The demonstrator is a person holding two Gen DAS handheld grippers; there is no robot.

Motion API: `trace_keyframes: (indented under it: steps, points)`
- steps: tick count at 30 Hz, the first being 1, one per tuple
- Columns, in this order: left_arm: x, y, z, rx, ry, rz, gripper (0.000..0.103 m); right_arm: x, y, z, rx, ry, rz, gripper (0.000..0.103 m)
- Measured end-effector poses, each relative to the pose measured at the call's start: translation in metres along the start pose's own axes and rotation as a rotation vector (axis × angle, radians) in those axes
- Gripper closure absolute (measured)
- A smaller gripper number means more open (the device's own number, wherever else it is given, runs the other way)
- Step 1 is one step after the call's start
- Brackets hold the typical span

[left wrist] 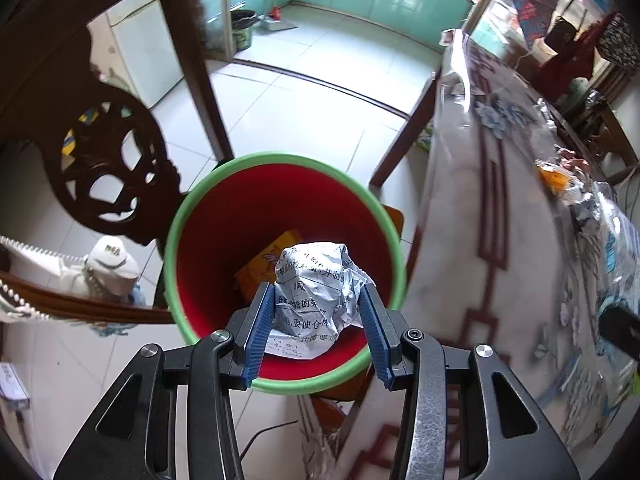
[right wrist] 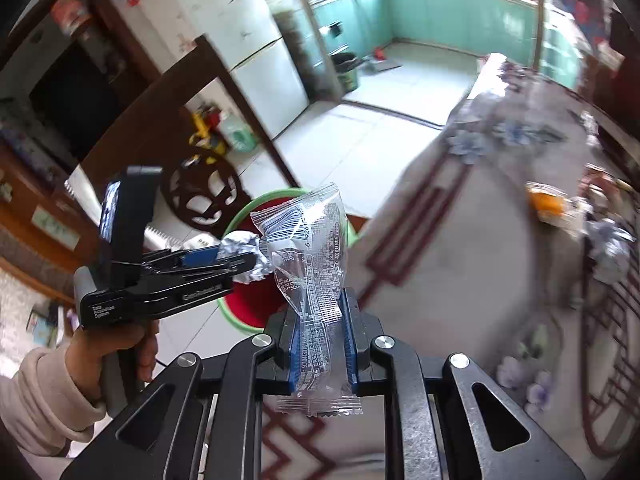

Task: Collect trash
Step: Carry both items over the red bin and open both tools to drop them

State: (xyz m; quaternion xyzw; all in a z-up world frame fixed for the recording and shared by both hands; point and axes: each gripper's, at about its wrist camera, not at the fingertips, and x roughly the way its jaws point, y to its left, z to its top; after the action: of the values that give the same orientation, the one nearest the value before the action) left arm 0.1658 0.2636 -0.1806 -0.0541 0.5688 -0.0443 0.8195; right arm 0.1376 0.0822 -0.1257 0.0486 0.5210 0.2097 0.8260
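Note:
My left gripper (left wrist: 317,296) is shut on a crumpled ball of printed paper (left wrist: 320,292) and holds it over the mouth of a red bin with a green rim (left wrist: 224,216). An orange packet (left wrist: 260,268) lies inside the bin. My right gripper (right wrist: 322,308) is shut on a clear plastic wrapper (right wrist: 308,264) that stands up between its blue pads, above the table edge. In the right wrist view the left gripper (right wrist: 244,256) with its paper ball (right wrist: 242,246) hangs over the bin (right wrist: 248,216).
A table with a flowered cloth (left wrist: 500,208) lies to the right, with an orange wrapper (left wrist: 554,178) and foil trash (left wrist: 584,212) on it. A carved dark wooden chair (left wrist: 112,168) stands left of the bin. Tiled floor (left wrist: 304,112) stretches beyond.

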Motion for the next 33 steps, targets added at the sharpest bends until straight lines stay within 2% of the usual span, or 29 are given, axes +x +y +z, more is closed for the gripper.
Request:
trace_keyframes:
  steps: [8,20,22,23,24,25,29,33]
  points:
    - [0.006,0.014,0.001,-0.033,0.009,0.023,0.061,0.031,0.021,0.010,-0.049,0.045,0.044,0.089]
    - [0.008,0.017,0.001,-0.039,0.011,0.022,0.061,0.048,0.038,0.018,-0.085,0.060,0.068,0.089]
    - [0.008,0.018,0.001,-0.043,0.006,0.033,0.054,0.049,0.040,0.020,-0.091,0.051,0.072,0.084]
    - [0.006,0.019,0.000,-0.046,0.001,0.035,0.051,0.049,0.041,0.020,-0.089,0.046,0.071,0.077]
    - [0.004,0.021,0.000,-0.055,-0.011,0.038,0.042,0.048,0.041,0.020,-0.085,0.040,0.073,0.071]
    - [0.002,0.022,0.000,-0.063,-0.019,0.037,0.034,0.047,0.041,0.021,-0.081,0.032,0.073,0.069]
    - [-0.006,0.027,0.000,-0.088,-0.047,0.042,0.033,0.040,0.041,0.020,-0.088,0.005,0.062,0.066]
    - [-0.012,0.027,-0.003,-0.101,-0.062,0.054,0.030,0.029,0.040,0.018,-0.096,-0.031,0.074,0.052]
